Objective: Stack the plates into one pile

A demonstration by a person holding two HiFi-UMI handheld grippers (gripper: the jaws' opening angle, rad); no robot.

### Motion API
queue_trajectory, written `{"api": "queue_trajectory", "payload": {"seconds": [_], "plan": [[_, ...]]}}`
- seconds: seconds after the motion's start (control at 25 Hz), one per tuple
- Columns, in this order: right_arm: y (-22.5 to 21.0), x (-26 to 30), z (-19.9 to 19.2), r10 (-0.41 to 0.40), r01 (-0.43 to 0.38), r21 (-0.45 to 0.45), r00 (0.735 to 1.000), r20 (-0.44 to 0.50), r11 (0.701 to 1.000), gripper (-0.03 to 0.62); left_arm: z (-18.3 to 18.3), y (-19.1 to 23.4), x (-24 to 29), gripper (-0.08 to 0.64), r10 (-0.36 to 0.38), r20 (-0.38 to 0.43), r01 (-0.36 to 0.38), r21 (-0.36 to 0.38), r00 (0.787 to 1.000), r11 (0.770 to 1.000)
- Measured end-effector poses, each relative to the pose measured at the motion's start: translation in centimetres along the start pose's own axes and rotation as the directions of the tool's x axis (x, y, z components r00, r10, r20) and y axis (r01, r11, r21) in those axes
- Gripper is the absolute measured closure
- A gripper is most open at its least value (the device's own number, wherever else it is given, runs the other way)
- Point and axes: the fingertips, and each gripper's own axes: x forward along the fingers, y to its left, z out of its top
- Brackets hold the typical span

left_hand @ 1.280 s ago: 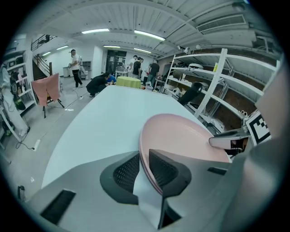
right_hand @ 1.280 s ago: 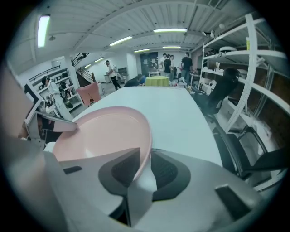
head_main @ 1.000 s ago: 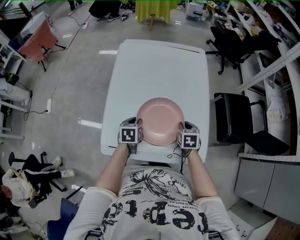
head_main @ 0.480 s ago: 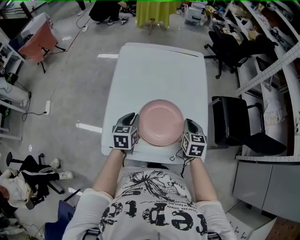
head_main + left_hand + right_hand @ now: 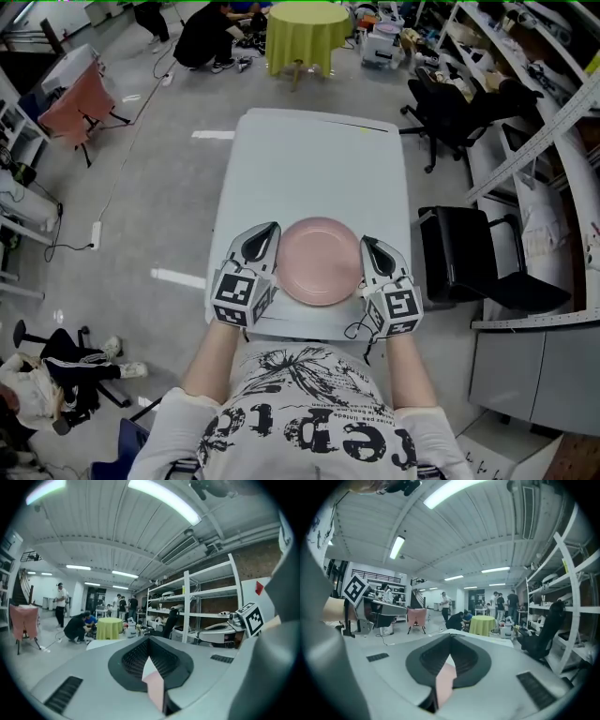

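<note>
A pink plate (image 5: 320, 260), possibly a pile seen from above, lies near the front edge of the white table (image 5: 319, 159). My left gripper (image 5: 263, 234) hangs above the table just left of the plate, its marker cube toward me. My right gripper (image 5: 371, 247) hangs likewise just right of the plate. Neither touches it. In the left gripper view the jaws (image 5: 149, 641) meet at the tips; they have just been closing, with nothing between them. The right gripper's jaws (image 5: 451, 639) also stand shut and empty. A thin pink strip shows in the slit under each pair of tips.
A black chair (image 5: 478, 253) stands close to the table's right side, with shelving beyond it. A round table with a green cloth (image 5: 305, 23) and several people are at the far end. A pink-draped stand (image 5: 70, 89) is at far left.
Both grippers have risen from table level beside the plate and tipped up toward level. Their jaws have gone from open to shut. The plate has stayed where it was.
</note>
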Motion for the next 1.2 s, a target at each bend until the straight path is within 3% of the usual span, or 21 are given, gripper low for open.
{"api": "queue_trajectory", "payload": {"seconds": [0.12, 0.32, 0.64, 1.2], "plan": [[0.0, -0.3, 1.9, -0.006, 0.007, -0.003, 0.999, 0.042, 1.0, 0.586, 2.6, -1.6, 0.0, 0.557, -0.082, 0.076, 0.075, 0.095, 0.994, 0.993], [-0.5, -0.5, 3.7, -0.048, 0.048, 0.006, 0.995, 0.09, 0.999, 0.586, 3.1, -2.5, 0.6, 0.557, -0.149, 0.075, 0.141, 0.108, 0.986, 0.984], [-1.2, -0.5, 4.5, -0.054, 0.055, -0.015, 0.994, 0.093, 0.998, 0.586, 2.5, -3.2, 1.6, 0.558, -0.165, 0.066, 0.159, 0.086, 0.984, 0.983], [-1.5, 0.1, 4.3, -0.045, 0.046, -0.009, 0.995, 0.091, 0.999, 0.586, 2.9, -2.5, 2.4, 0.557, -0.121, 0.068, 0.116, 0.074, 0.99, 0.99]]}}
